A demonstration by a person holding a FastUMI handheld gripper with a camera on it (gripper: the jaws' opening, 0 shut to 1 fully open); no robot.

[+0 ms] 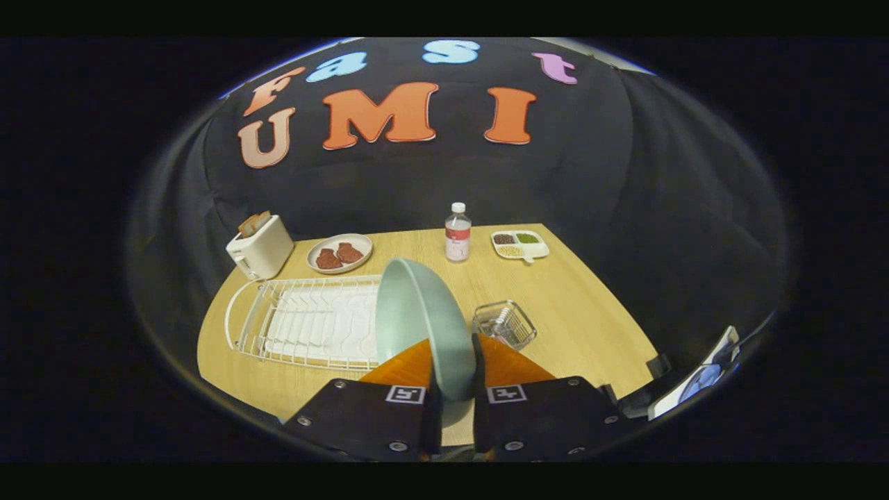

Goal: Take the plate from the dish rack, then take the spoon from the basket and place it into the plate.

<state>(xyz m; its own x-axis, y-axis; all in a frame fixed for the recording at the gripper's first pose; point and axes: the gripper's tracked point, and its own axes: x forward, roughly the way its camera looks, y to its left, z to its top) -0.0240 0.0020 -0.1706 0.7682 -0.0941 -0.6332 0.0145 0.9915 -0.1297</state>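
A pale green plate [421, 319] stands on edge between my fingers, and my gripper [455, 378] is shut on its lower rim. It is lifted above the right end of the white wire dish rack [305, 323], which lies on the wooden table [576, 305] and holds nothing else. A small wire basket [505, 323] sits just right of the plate, ahead of my right finger. I cannot make out the spoon inside it.
At the back of the table stand a white toaster [260, 246], a plate with two brown pieces of food [339, 253], a water bottle [458, 232] and a divided white dish of beans [519, 244]. A dark device [684, 382] lies past the table's right front corner.
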